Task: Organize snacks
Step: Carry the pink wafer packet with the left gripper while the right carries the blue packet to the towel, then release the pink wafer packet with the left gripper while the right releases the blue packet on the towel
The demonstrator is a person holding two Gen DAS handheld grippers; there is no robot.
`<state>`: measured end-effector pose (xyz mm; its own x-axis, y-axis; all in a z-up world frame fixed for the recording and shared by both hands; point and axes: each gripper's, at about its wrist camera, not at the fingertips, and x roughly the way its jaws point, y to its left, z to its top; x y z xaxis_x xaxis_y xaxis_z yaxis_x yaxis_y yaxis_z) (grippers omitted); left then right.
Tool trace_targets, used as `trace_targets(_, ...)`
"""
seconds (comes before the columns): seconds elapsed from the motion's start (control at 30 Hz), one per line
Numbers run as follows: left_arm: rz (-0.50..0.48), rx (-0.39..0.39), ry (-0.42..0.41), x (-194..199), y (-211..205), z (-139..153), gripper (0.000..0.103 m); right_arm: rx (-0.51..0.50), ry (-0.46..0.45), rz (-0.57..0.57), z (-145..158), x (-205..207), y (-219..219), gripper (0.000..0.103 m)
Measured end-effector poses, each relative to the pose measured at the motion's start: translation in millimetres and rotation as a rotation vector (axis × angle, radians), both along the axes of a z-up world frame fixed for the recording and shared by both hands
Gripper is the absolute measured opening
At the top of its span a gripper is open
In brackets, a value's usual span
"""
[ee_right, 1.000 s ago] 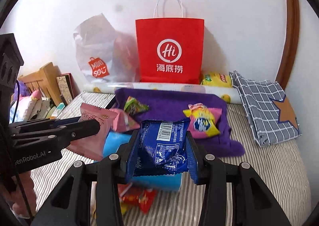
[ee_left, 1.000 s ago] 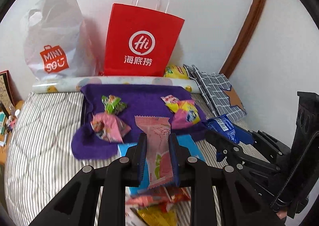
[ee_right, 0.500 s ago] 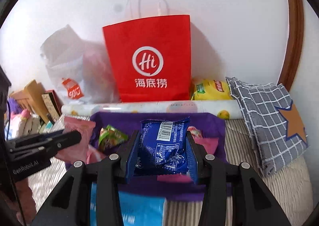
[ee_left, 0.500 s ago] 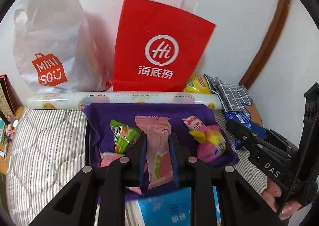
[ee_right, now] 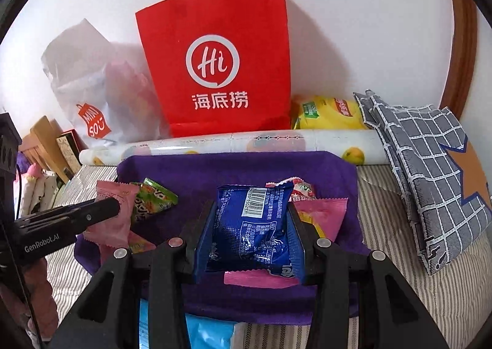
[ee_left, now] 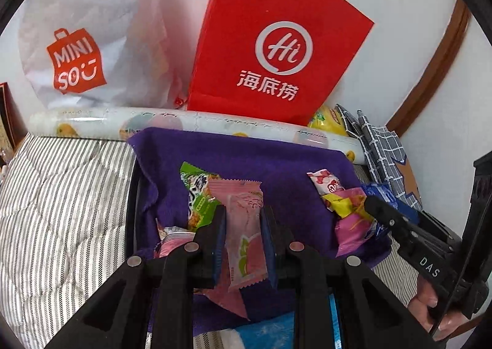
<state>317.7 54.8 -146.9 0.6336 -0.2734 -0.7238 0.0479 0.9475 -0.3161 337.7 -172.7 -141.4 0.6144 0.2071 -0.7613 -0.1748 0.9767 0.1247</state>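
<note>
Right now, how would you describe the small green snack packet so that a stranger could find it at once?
Find the tall red paper bag against the white wall; in front of it lies a purple cloth. The green snack packet lies on the cloth's left part, beside the pink wrapper in the left gripper. It is the only green packet there.

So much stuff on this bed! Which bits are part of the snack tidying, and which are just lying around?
Part of the job:
- pink packet, gripped in the left tool
- blue packet, gripped in the right tool
- green packet
- purple cloth under the snacks

Just lying about:
- red paper bag
- white plastic bag
- checked cushion
- patterned roll
</note>
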Motion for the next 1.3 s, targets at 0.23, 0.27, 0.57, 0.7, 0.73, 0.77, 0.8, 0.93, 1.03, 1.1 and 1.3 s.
trace_targets(0.23,0.015,-0.015,0.019,4,3,-6,0.021,-0.023,0.034,0.014,-13,4,5,0.043)
trace_targets(0.27,0.014,-0.015,0.023,4,2,-7,0.021,-0.031,0.038,0.017,-15,4,6,0.043)
trace_targets(0.57,0.001,0.007,0.057,9,-4,-19,0.021,-0.054,0.038,0.021,-17,4,7,0.043)
trace_targets(0.7,-0.005,0.011,0.056,10,-5,-20,0.021,-0.027,0.035,0.029,-15,3,6,0.043)
trace_targets(0.73,-0.006,0.008,0.057,10,-5,-20,0.021,-0.033,0.038,0.029,-16,3,6,0.043)
trace_targets(0.77,-0.007,0.005,0.056,10,-5,-20,0.021,-0.040,0.037,0.027,-17,4,7,0.044)
trace_targets(0.8,-0.009,0.004,0.057,10,-5,-21,0.021,-0.047,0.034,0.027,-18,4,7,0.044)
trace_targets(0.93,-0.020,-0.009,0.058,10,-7,-23,0.021,-0.049,0.032,0.029,-19,4,8,0.044)
trace_targets(1.03,-0.025,-0.003,0.058,10,-8,-24,0.022,-0.055,0.028,0.021,-21,5,8,0.044)
trace_targets(1.1,-0.030,-0.002,0.056,10,-10,-24,0.022,-0.065,0.022,0.018,-21,5,8,0.045)
trace_targets(1.3,-0.033,-0.009,0.059,10,-10,-24,0.023,-0.057,0.019,0.022,-21,5,7,0.060)
